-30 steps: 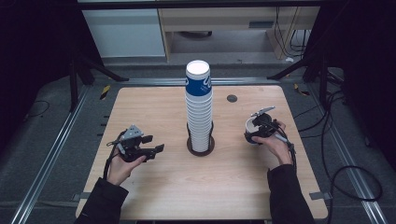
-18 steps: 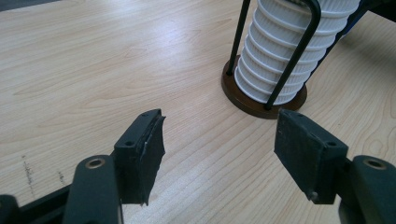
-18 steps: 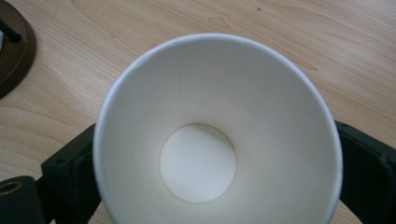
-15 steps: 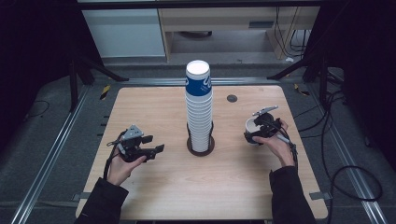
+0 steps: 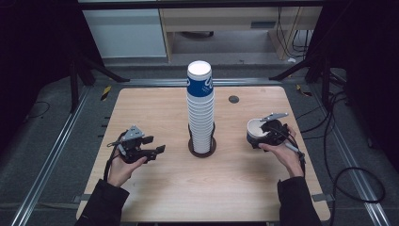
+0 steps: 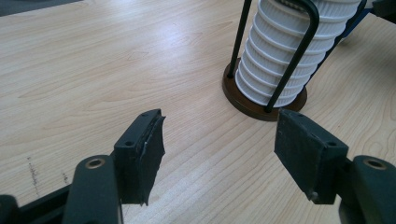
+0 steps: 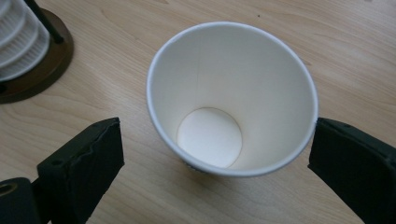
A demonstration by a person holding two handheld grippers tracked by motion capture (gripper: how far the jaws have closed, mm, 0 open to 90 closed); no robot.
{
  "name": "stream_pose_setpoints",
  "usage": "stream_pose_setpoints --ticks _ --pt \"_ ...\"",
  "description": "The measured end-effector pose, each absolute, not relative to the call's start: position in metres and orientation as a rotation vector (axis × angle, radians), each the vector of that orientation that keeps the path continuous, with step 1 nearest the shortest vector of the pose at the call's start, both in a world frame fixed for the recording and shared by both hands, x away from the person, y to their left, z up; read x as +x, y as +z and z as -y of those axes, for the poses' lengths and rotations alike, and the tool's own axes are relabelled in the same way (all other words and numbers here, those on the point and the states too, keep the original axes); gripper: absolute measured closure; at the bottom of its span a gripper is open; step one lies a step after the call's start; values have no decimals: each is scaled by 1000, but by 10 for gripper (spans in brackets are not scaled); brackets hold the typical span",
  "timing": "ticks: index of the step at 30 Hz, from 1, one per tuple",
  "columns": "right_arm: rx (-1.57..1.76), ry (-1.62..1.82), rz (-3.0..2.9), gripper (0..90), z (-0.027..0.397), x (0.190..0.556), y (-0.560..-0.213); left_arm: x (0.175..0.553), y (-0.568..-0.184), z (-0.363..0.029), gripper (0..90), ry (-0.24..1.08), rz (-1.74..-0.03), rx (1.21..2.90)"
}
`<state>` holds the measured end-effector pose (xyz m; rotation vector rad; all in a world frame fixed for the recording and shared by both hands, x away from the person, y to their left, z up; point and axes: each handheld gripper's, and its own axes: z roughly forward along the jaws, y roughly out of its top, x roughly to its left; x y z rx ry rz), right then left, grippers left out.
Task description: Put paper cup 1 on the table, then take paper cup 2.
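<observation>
A single white paper cup [image 7: 233,93] stands upright on the wooden table [image 5: 235,188], right of centre [image 5: 254,129]. My right gripper [image 7: 217,135] brackets it. Its jaws have just been opening, and the left pad [image 7: 88,163] now stands clear of the cup wall, so the cup is no longer gripped. A tall stack of white ribbed cups [image 5: 200,113], the top one blue, sits in a black wire holder on a round brown base [image 6: 245,100] at mid-table. My left gripper [image 5: 157,149] rests left of the stack, with its jaws [image 6: 222,128] apart and nothing between them.
A small dark round fitting [image 5: 234,99] lies in the tabletop behind the stack. Metal rails [image 5: 56,155] run along both sides of the table. Cables [image 5: 348,179] trail over the floor on the right. Cabinets stand beyond the far edge.
The right gripper's jaws have spread off the cup, and that hand has drawn back slightly. The cup stays standing where it was. The left hand has not moved.
</observation>
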<state>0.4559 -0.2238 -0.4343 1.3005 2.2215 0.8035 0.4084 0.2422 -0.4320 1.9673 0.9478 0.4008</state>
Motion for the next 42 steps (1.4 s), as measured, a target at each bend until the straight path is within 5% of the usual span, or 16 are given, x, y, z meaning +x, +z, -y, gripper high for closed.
stream_pose_setpoints --ticks 15,42 --pt "1252 881 -2182 33 223 421 -425 407 -433 -241 324 395 -938 1973" --pt "1054 1369 -1958 39 192 407 -348 408 -433 -241 330 379 -937 1966"
